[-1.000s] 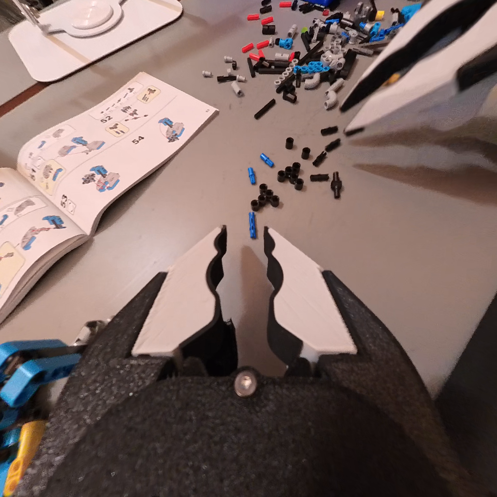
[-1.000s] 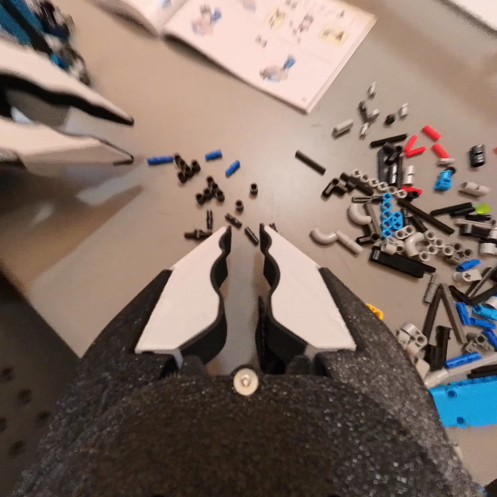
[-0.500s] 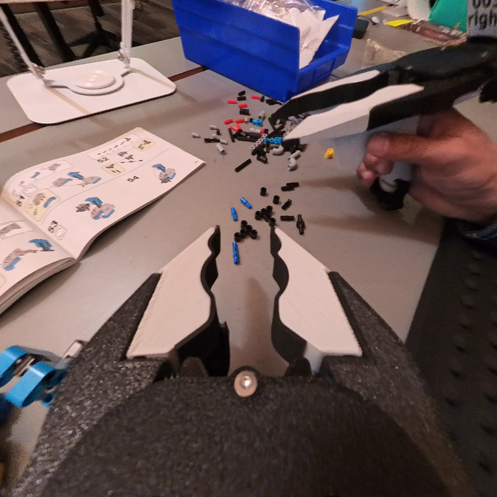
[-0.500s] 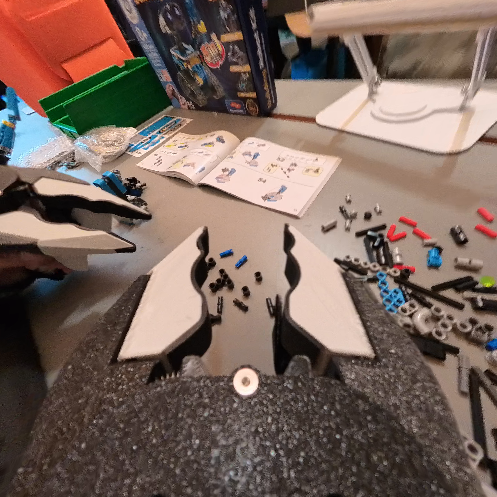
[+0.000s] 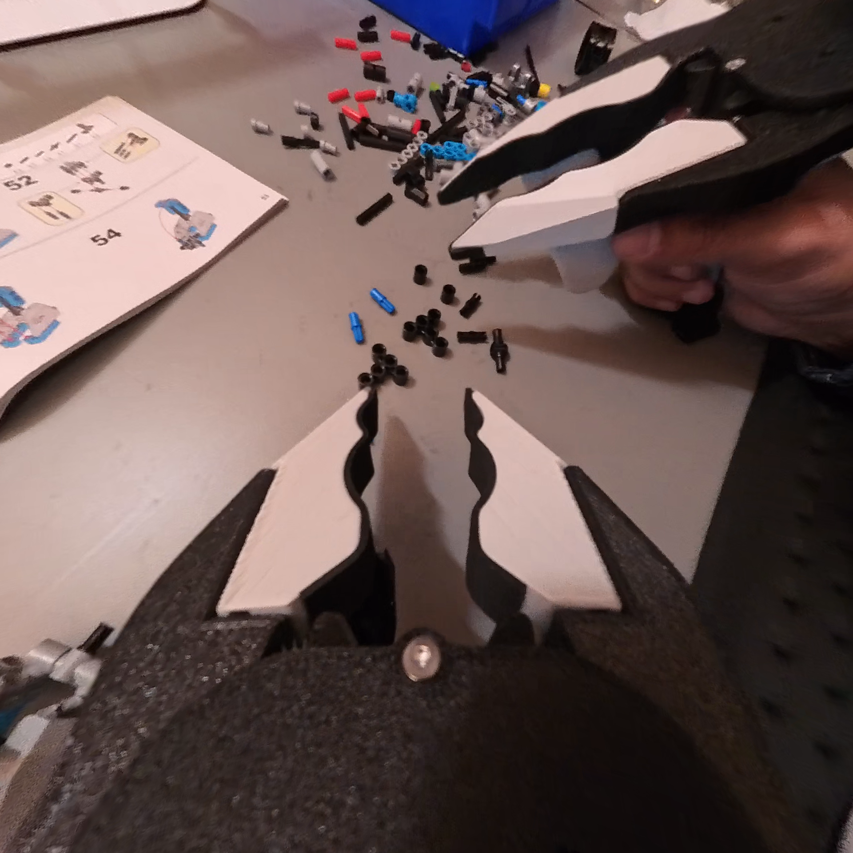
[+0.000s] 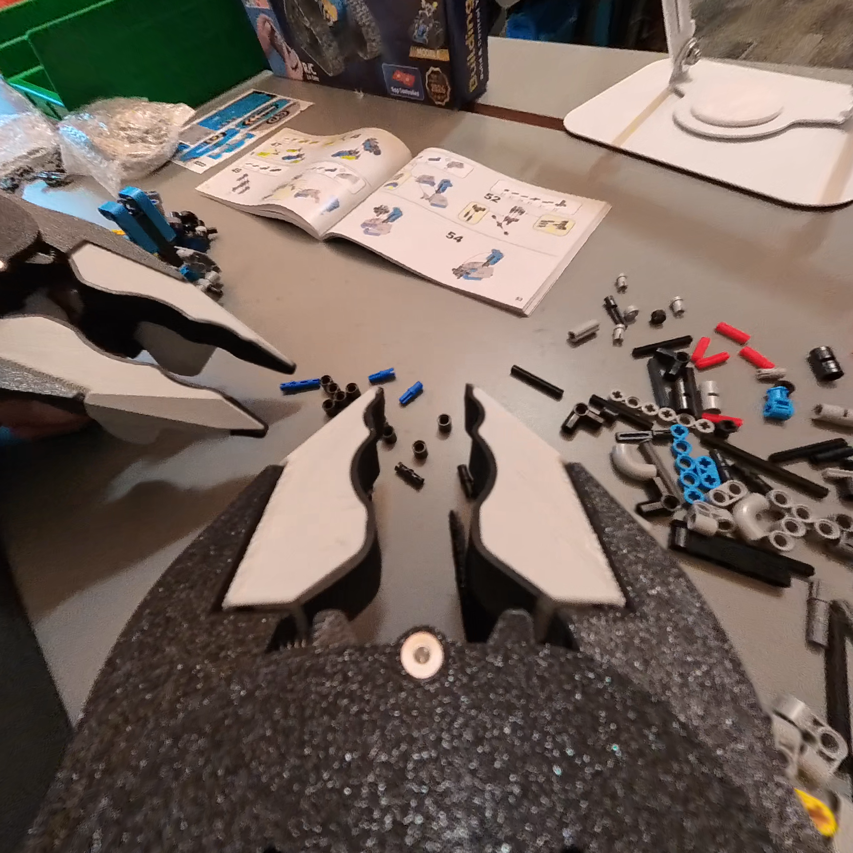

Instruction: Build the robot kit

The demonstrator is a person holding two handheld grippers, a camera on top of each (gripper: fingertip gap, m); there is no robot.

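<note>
**Two grippers, both open, lowered over the loose pins**

1. Left gripper: fingers spread, nothing between them. Compared with half a second ago it has tipped down toward the grey table, and the gap is unchanged. The long blue pin that lay between its tips then now lies just beside them in the right wrist view. In the gripper's own view the left finger covers it. A cluster of black bushes sits just ahead of the tips.
2. Right gripper: fingers apart but narrower than half a second ago, and it has also come lower. It grips nothing. Two black bushes and a short black pin lie on the table between its fingers, and none is touched.
3. Parts heap: black, grey, blue and red pieces toward the table's right edge, undisturbed.

Printed matter, left to right along the far edge:
- Sticker sheet, blue and white.
- Open instruction booklet, with step numbers and diagrams.
- Dark product box, with lettering and badges.
</note>
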